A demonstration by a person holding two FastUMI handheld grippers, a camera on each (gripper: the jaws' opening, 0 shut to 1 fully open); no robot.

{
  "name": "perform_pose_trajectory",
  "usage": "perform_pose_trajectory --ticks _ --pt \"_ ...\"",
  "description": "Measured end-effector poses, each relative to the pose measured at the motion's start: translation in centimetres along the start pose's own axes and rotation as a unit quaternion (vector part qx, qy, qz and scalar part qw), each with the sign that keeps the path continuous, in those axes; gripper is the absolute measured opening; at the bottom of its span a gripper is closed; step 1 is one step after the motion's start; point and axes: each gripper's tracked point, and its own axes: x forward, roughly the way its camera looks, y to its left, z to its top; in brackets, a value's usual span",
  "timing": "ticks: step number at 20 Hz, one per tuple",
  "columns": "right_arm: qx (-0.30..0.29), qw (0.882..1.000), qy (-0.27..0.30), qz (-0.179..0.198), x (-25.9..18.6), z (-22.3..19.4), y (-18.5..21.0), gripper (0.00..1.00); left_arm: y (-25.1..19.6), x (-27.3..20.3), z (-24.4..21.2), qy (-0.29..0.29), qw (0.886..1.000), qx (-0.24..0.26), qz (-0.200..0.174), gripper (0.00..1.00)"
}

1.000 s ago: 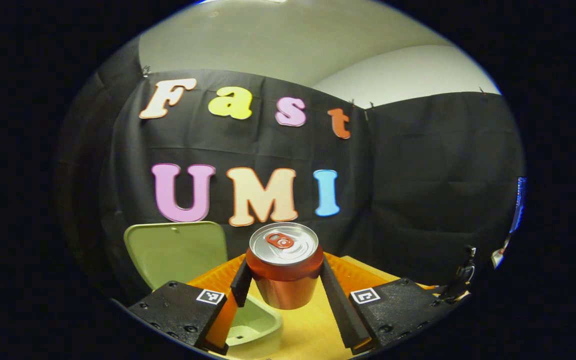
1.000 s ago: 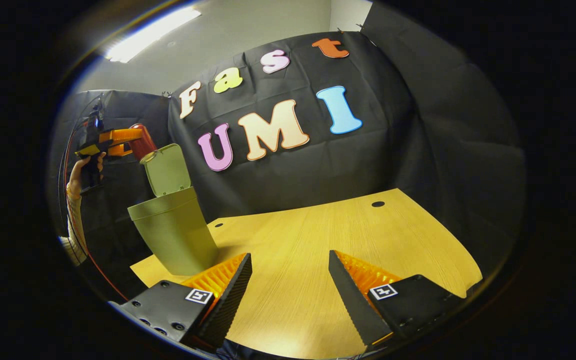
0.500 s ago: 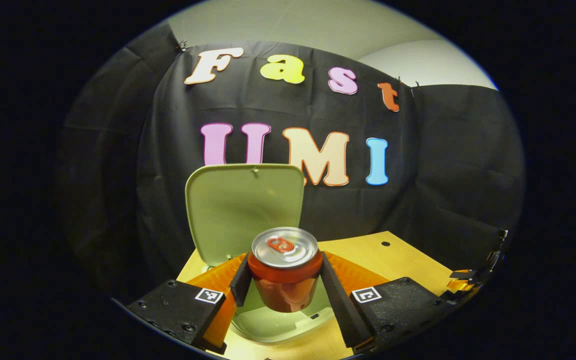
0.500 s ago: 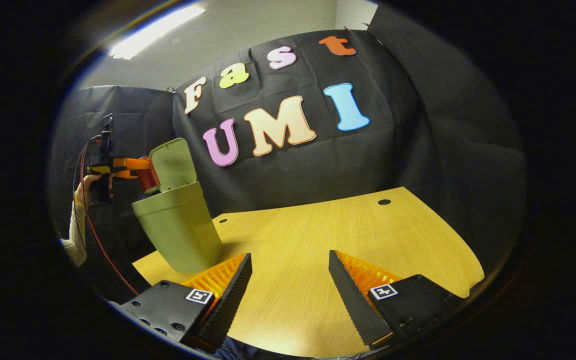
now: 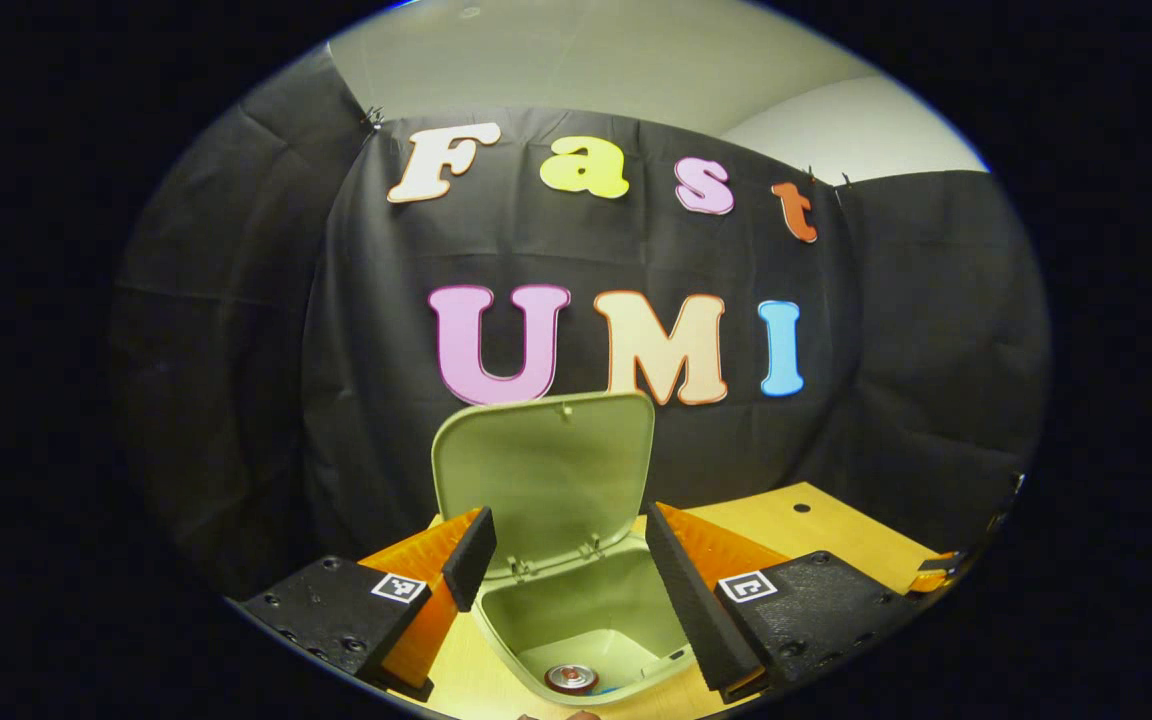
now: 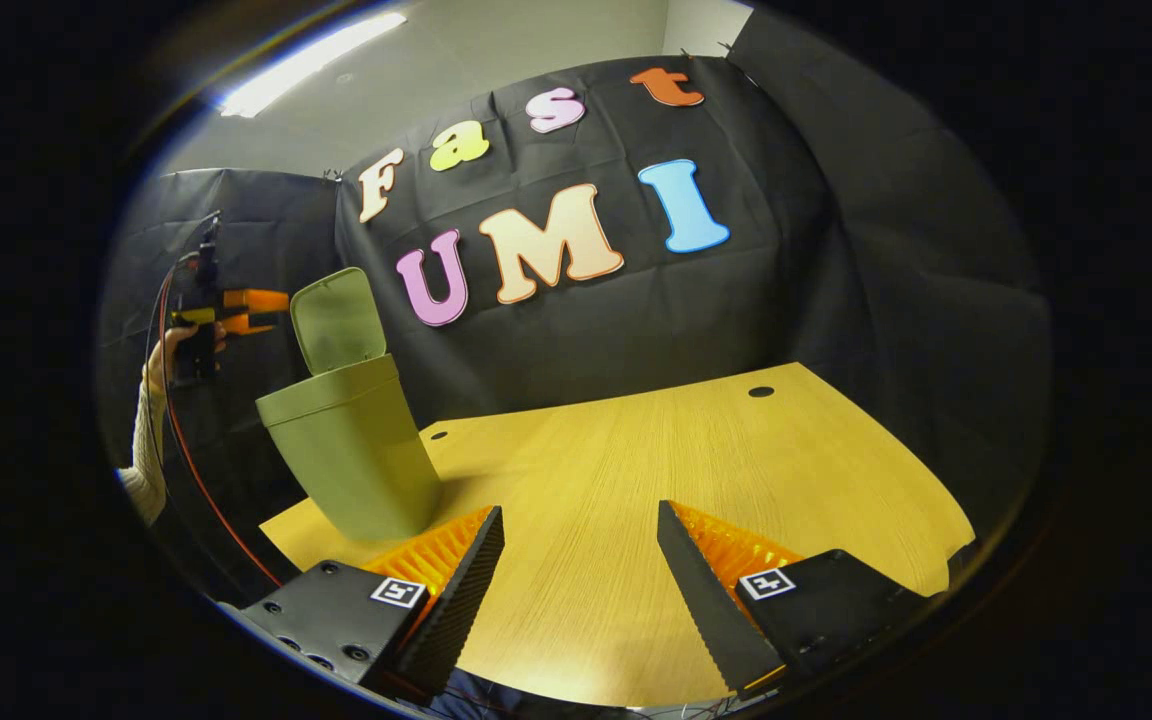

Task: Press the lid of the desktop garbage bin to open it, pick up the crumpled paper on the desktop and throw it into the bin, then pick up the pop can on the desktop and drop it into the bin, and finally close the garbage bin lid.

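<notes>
Left gripper view: pop can (image 5: 572,679) upright in bin (image 5: 576,610).

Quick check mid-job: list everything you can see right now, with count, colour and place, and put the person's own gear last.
Garbage bin: one, pale green, near the table's left edge in the right gripper view; lid standing open.
Pop can: one, red with a silver top, at the bottom inside the bin.
Table: one, light wood, with small dark holes near the back edge.
Ceiling light: one, white strip, overhead.
Cable: one, red, hanging below the left gripper.
Left gripper: one, jaws open and holding nothing, above the bin's opening.
Right gripper: one, jaws open, holding nothing, over the table.
Hand: one, in a pale sleeve, holding the left gripper.
</notes>
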Motion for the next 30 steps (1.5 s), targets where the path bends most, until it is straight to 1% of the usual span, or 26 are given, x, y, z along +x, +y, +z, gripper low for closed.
perform_pose_trajectory --ticks 1,2,3,5,7,9,10,11,12,13,14,15,16,17,18,19,20,21,26,27,30 --pt "0.004 1.0 0.006 0.001 0.2 -0.5 -0.1 0.98 0.3 0.4 1.6 -0.011 1.0 -0.005 0.003 0.87" --pt "0.01 1.0 0.011 0.003 0.3 -1.0 0.0 0.97 0.5 0.9 3.5 -0.023 1.0 -0.004 0.008 0.9" --pt "0.013 1.0 0.015 0.003 0.5 -1.3 -0.1 0.97 1.0 1.4 4.7 -0.029 0.999 -0.001 0.015 0.87" --pt "0.015 1.0 0.019 0.002 0.9 -1.9 -0.2 0.97 1.8 2.5 6.9 -0.037 0.999 0.006 0.035 0.87" --pt "0.014 1.0 0.023 0.001 1.3 -2.3 -0.4 0.98 2.1 3.9 8.8 -0.043 0.998 0.002 0.047 0.87" --pt "0.01 1.0 0.025 -0.002 1.5 -2.6 -0.6 0.98 2.4 5.8 9.1 -0.034 0.998 -0.002 0.058 0.87" --pt "0.008 1.0 0.025 -0.003 1.6 -2.6 -0.7 0.97 2.6 6.8 8.8 -0.023 0.998 0.001 0.066 0.9" --pt "0.008 1.0 0.024 -0.004 1.6 -2.6 -0.8 0.97 3.0 7.8 8.0 -0.011 0.997 0.005 0.076 0.9" --pt "0.009 1.0 0.024 -0.003 1.6 -2.7 -0.8 0.97 2.9 8.7 7.2 0.0 0.997 0.007 0.077 0.9" --pt "0.012 1.0 0.023 -0.001 1.5 -2.8 -0.8 0.97 2.5 9.4 6.4 0.01 0.997 0.011 0.071 0.87" --pt "0.014 1.0 0.025 0.002 1.5 -3.0 -0.8 0.98 2.4 10.0 5.4 0.024 0.997 0.013 0.073 0.87" --pt "0.016 0.999 0.028 0.0 1.3 -3.2 -1.1 0.97 2.3 10.7 4.3 0.036 0.997 0.014 0.072 0.9" --pt "0.016 0.999 0.033 -0.004 1.1 -3.5 -1.4 0.97 1.7 11.1 3.6 0.043 0.997 0.014 0.065 0.88" --pt "0.014 0.999 0.037 -0.01 0.9 -3.9 -1.8 0.98 0.9 11.5 2.8 0.048 0.997 0.016 0.054 0.88" --pt "0.013 0.999 0.038 -0.014 0.6 -3.9 -2.2 0.98 0.6 11.6 2.5 0.048 0.997 0.018 0.051 0.9" --pt "0.013 0.999 0.035 -0.018 0.3 -3.9 -2.5 0.98 0.3 11.9 2.8 0.034 0.998 0.019 0.049 0.91" --pt "0.015 0.999 0.033 -0.018 0.2 -3.9 -2.5 0.98 0.1 11.9 2.3 0.042 0.998 0.019 0.047 0.89" --pt "0.018 0.999 0.032 -0.018 0.1 -3.8 -2.7 0.98 -0.1 11.8 2.5 0.04 0.998 0.019 0.044 0.89" --pt "0.02 0.999 0.025 -0.03 -0.2 -3.9 -3.5 0.98 -2.1 9.1 1.2 0.039 0.999 0.016 0.006 0.9" --pt "0.02 0.999 0.027 -0.028 -0.1 -4.0 -3.3 0.98 -2.3 8.4 0.8 0.041 0.999 0.015 0.003 0.96" --pt "0.015 0.999 0.03 -0.025 -0.1 -4.3 -2.9 0.98 -3.3 6.5 -0.6 0.037 0.999 0.02 -0.015 0.93"
